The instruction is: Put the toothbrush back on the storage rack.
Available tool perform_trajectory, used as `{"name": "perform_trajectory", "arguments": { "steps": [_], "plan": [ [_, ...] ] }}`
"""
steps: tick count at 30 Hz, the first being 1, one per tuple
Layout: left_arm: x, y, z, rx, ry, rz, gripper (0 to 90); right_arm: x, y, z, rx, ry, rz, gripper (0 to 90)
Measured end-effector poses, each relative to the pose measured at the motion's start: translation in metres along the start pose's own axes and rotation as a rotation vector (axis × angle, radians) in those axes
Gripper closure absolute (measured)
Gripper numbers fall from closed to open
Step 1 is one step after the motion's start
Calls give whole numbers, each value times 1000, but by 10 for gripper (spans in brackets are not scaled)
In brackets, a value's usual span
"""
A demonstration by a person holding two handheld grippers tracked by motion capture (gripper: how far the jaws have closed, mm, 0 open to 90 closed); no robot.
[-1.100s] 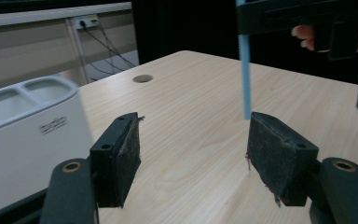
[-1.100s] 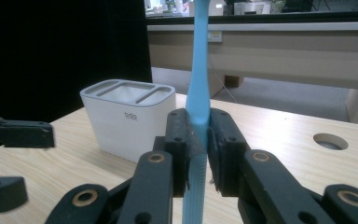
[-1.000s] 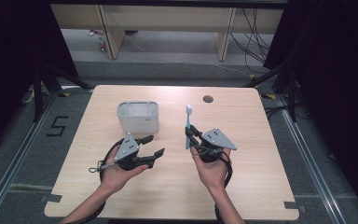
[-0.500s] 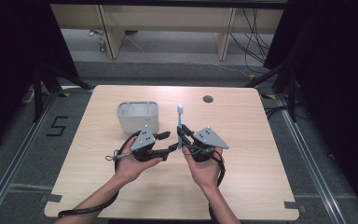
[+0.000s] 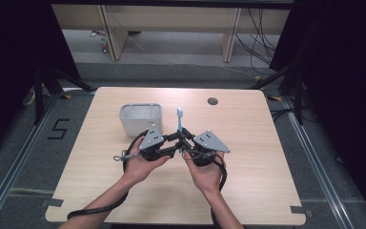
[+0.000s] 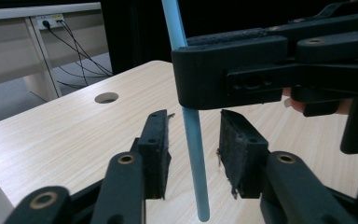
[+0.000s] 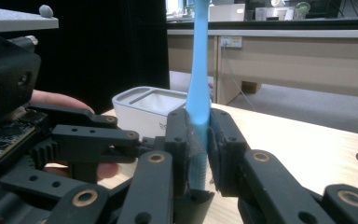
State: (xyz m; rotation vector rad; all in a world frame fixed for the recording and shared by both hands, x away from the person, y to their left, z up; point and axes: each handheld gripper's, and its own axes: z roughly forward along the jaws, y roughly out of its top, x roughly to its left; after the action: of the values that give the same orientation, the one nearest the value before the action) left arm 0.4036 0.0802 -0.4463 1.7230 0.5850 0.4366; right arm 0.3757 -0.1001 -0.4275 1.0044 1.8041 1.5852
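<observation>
Left gripper view showed my left tool closing, not yet gripping, around the toothbrush below my right tool, which clamped it upright for handover.

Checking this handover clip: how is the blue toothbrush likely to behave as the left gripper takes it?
The toothbrush probably stays stiff: it stands straight above the right gripper. Its thin, smooth handle might slip or pivot. The left gripper has just been closing, its pads not yet touching, so it seems light enough for one grip.
</observation>
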Motion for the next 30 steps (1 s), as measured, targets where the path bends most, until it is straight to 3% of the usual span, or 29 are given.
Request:
{"name": "perform_trajectory", "arguments": {
  "steps": [6, 7, 9, 13, 20, 24, 30],
  "plan": [
    [1, -3, 2, -17, 21, -7, 683, 1, 0, 0, -2, 5, 4, 790],
    [1, -3, 2, -22, 21, -11, 698, 0, 0, 1, -14, 3, -19, 790],
    [1, -4, 3, -29, 26, -25, 736, 2, 0, 2, -8, 13, 11, 790],
    [1, -6, 2, -33, 28, -27, 802, 4, -1, 4, -4, 11, -3, 790],
    [3, -6, 1, -25, 40, -38, 831, 4, 0, 5, 1, 21, 0, 784],
    [8, -7, -1, -20, 50, -56, 832, 1, 1, 4, 34, 39, 39, 666],
    [13, -8, -5, -21, 63, -53, 832, -3, 5, -4, 28, 42, 34, 592]
  ]
}}
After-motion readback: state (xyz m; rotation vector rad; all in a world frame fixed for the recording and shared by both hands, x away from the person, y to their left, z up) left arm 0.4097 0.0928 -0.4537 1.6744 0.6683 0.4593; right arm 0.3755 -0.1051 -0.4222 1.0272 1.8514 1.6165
